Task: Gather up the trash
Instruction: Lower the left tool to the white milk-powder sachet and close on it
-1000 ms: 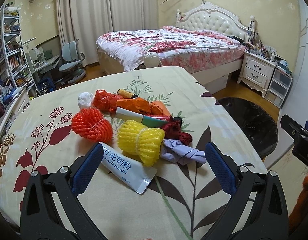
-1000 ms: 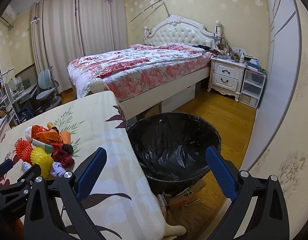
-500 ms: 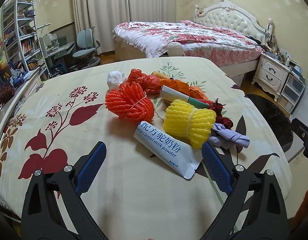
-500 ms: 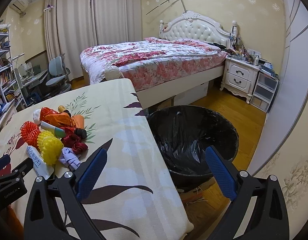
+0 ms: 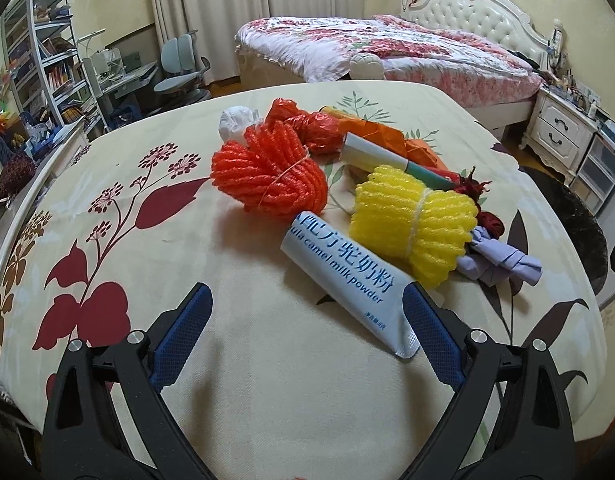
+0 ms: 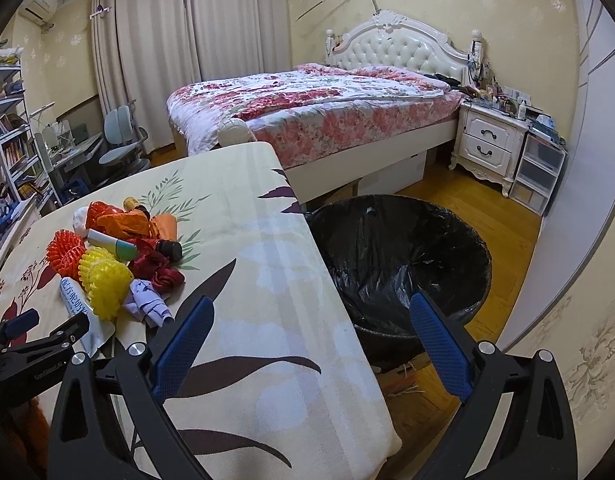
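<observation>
A heap of trash lies on the cloth-covered table (image 5: 267, 380): an orange foam net (image 5: 267, 180), a yellow foam net (image 5: 415, 232), a white milk powder sachet (image 5: 347, 288), a purple wad (image 5: 503, 266), orange and red wrappers (image 5: 323, 128) and a white ball (image 5: 235, 126). My left gripper (image 5: 307, 312) stands open just in front of the sachet, its right pad near the sachet's corner. My right gripper (image 6: 311, 320) is open over the table's right edge, with the black-lined trash bin (image 6: 407, 256) beyond it. The same heap (image 6: 111, 256) shows far left in the right wrist view.
A bed (image 6: 327, 104) stands behind the table, a white nightstand (image 6: 491, 144) and plastic drawers (image 6: 541, 176) to its right. Shelves (image 5: 47, 68), a desk and grey chairs (image 5: 179, 68) fill the left side. Wooden floor (image 6: 507, 216) surrounds the bin.
My left gripper has moved nearer to the heap and swung left, so the sachet now sits between its pads. My right gripper has shifted left, showing more table and the bin more to the right.
</observation>
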`<state>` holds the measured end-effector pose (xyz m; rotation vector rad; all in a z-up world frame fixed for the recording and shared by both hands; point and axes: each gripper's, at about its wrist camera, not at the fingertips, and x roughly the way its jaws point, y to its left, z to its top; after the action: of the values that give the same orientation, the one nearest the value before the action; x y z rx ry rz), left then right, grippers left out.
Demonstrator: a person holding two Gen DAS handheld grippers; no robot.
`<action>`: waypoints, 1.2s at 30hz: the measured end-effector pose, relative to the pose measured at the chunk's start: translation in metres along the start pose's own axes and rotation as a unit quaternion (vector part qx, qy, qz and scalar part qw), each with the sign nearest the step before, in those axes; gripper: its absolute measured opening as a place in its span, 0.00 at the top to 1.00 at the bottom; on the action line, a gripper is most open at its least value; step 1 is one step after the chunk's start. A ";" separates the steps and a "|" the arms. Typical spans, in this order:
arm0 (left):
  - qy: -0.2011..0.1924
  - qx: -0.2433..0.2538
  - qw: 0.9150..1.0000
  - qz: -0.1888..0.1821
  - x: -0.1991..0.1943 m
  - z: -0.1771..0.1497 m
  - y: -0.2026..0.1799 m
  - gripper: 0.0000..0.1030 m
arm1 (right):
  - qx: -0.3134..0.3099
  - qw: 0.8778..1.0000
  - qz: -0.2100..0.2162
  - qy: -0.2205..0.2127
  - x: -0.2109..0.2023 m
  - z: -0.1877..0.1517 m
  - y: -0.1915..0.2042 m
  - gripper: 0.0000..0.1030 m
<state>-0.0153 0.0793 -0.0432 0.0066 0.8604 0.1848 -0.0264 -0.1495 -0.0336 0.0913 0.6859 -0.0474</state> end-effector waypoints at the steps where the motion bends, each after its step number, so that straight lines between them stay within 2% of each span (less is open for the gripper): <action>1: 0.001 0.001 1.000 0.004 0.000 -0.002 0.002 0.09 | -0.001 1.000 0.001 0.001 0.001 0.000 0.001 0.07; 7: 0.007 -0.011 1.000 0.002 -0.002 -0.003 0.011 0.09 | -0.006 1.000 0.005 0.004 0.003 -0.002 0.007 0.07; 12: -0.004 -0.015 1.000 -0.008 -0.002 0.009 0.000 0.09 | -0.007 1.000 0.007 0.010 0.003 -0.002 0.008 0.07; 15: -0.007 -0.011 1.000 -0.001 0.004 0.015 -0.008 0.09 | -0.008 1.000 0.008 0.013 0.005 -0.005 0.008 0.07; 19: 0.027 -0.015 1.000 -0.003 0.019 0.016 -0.009 0.09 | -0.009 1.000 0.010 0.016 0.006 -0.006 0.008 0.07; 27: 0.061 -0.040 0.997 -0.026 0.020 -0.002 0.017 0.09 | -0.011 1.000 0.017 0.019 0.004 -0.006 0.009 0.07; 32: 0.045 -0.021 0.998 -0.032 0.018 0.001 0.014 0.26 | -0.020 0.999 0.021 0.023 0.006 -0.007 0.018 0.07; 35: 0.035 -0.005 0.998 -0.044 0.016 0.003 0.009 0.42 | -0.029 0.999 0.023 0.021 0.005 -0.006 0.024 0.07; 36: 0.031 0.001 0.998 -0.053 0.015 0.003 0.007 0.51 | -0.032 0.999 0.024 0.020 0.005 -0.006 0.025 0.07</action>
<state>-0.0043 0.0892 -0.0518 -0.0424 0.9195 0.0848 -0.0245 -0.1242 -0.0392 0.0469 0.7245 0.0217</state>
